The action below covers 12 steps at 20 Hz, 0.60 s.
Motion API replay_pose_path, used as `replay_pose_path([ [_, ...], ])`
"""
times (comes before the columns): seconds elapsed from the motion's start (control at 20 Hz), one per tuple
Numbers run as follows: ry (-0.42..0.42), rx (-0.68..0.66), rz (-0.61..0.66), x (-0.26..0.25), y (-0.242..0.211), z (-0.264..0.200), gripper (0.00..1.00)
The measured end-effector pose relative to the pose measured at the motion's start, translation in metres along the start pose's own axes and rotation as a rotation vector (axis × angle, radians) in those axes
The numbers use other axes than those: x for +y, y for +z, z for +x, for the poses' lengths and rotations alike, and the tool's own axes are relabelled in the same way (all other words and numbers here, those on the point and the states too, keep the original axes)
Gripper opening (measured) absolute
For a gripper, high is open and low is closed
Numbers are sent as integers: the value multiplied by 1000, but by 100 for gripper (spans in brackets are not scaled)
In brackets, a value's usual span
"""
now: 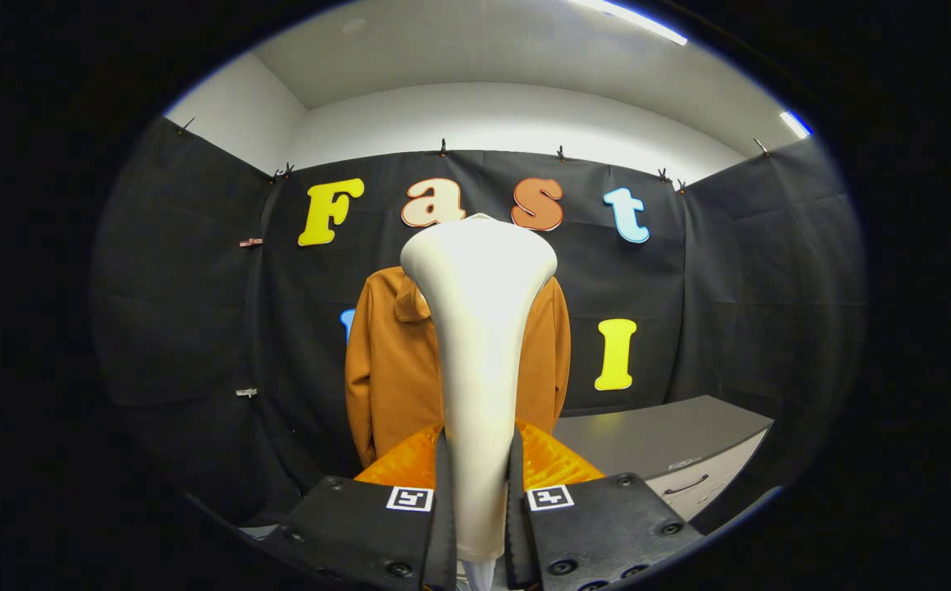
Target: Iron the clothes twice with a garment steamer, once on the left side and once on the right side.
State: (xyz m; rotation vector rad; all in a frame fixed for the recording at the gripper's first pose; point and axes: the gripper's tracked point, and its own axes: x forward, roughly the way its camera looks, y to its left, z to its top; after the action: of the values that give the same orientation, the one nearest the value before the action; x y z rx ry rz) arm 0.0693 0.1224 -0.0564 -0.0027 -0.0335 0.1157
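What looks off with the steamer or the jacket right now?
Nothing stands out. The gripper is shut on the white steamer, held upright between its fingers. Beyond it, the brown jacket hangs straight against the black wall, beside a grey cabinet.

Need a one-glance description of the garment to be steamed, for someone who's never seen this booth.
Start at the black cloth back wall of the booth. Hanging flat against its middle, left of the grey cabinet top, is a rust-brown hooded jacket, partly hidden by the white flared-head garment steamer that the gripper holds with both fingers pressed on its handle. It is the only clothing there.
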Motion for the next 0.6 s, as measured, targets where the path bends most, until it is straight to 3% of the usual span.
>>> replay_pose_path([
  [0.6, 16, -10, -11, 8, 2, -2, 27],
])
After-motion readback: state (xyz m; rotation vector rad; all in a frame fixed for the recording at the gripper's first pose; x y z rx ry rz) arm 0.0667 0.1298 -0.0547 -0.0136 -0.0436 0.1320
